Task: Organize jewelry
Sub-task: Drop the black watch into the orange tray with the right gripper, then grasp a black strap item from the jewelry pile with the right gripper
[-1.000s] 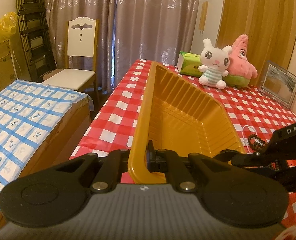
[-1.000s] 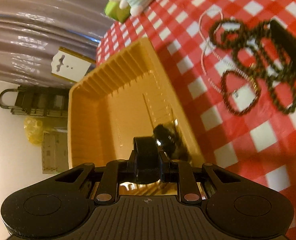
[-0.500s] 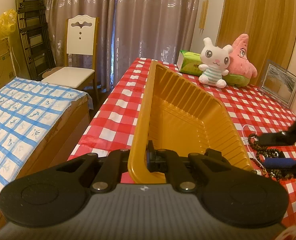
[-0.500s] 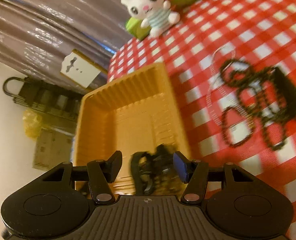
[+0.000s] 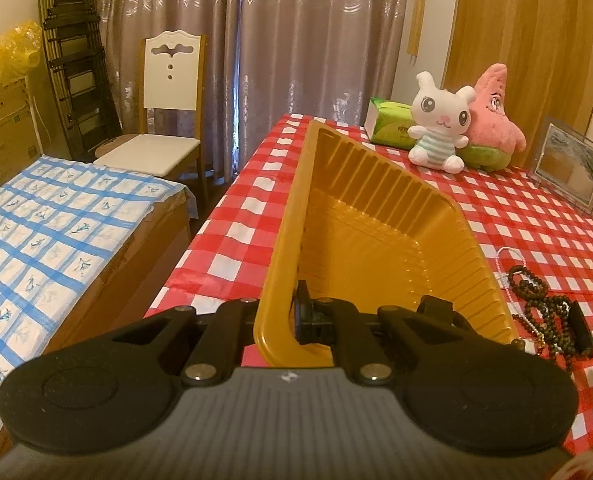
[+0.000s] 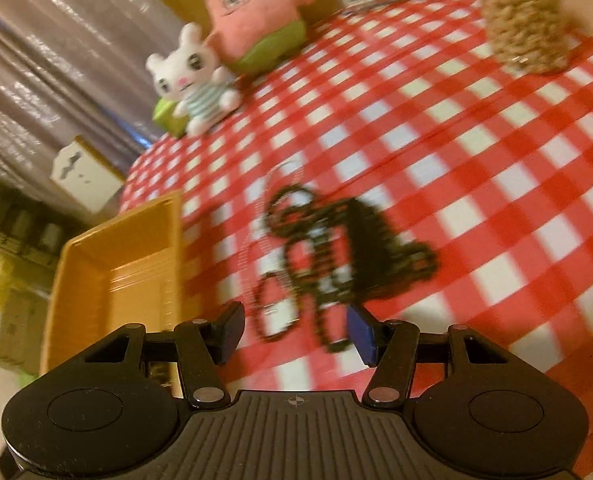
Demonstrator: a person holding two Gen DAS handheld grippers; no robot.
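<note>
My left gripper (image 5: 296, 314) is shut on the near rim of the yellow ribbed tray (image 5: 376, 216), which tilts up on the red checked tablecloth. A dark piece (image 5: 436, 305) lies in the tray's near corner, partly hidden behind my left fingers. To the tray's right, a tangle of dark bead strings (image 5: 544, 312) and a thin white strand (image 5: 502, 264) lie on the cloth. My right gripper (image 6: 296, 332) hangs open just above the near edge of those beads (image 6: 336, 256), with nothing pressed between its blue pads. The tray (image 6: 96, 264) is to its left.
A white rabbit plush (image 5: 440, 132), a pink star plush (image 5: 492, 120) and a green tissue pack (image 5: 388, 128) stand at the table's far end. A picture frame (image 5: 568, 168) leans at the right. A jar of grains (image 6: 524, 20) stands beyond the beads. A chair (image 5: 168, 92) stands left.
My right gripper opened and let a dark piece drop into the tray, then swung right, off the tray and over the bead tangle. My left gripper kept still on the rim.
</note>
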